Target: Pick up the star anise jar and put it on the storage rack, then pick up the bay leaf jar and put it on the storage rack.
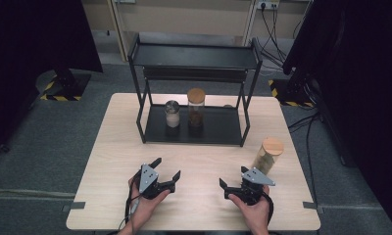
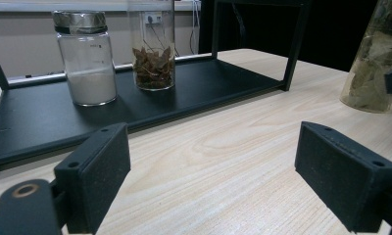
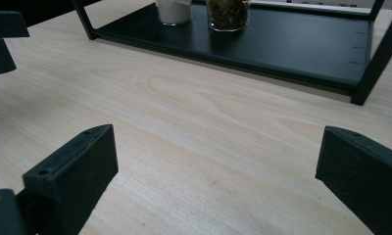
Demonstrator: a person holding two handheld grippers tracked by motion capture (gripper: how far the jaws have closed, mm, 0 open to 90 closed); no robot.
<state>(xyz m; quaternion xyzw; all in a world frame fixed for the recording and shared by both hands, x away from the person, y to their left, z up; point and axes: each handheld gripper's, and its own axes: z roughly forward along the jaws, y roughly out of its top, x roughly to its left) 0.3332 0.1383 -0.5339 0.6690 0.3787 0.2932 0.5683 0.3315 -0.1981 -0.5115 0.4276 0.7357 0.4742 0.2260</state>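
A black two-level rack (image 1: 194,128) stands at the back of the wooden table (image 1: 115,147). On its lower shelf sit a jar of white powder with a metal lid (image 1: 172,113) (image 2: 86,58) and a taller jar of brown dried bits with a wooden lid (image 1: 196,108) (image 2: 153,49). A third tall jar of pale leaves with a wooden lid (image 1: 268,154) (image 2: 373,63) stands on the table at the right. My left gripper (image 1: 165,170) (image 2: 211,176) rests open near the front edge. My right gripper (image 1: 232,178) (image 3: 213,181) is open too, just left of the leaf jar.
The rack's upper shelf (image 1: 194,55) is bare. Black stands and curtains flank the table, with cables (image 1: 275,29) on the grey floor behind. Bare tabletop lies between the grippers and the rack.
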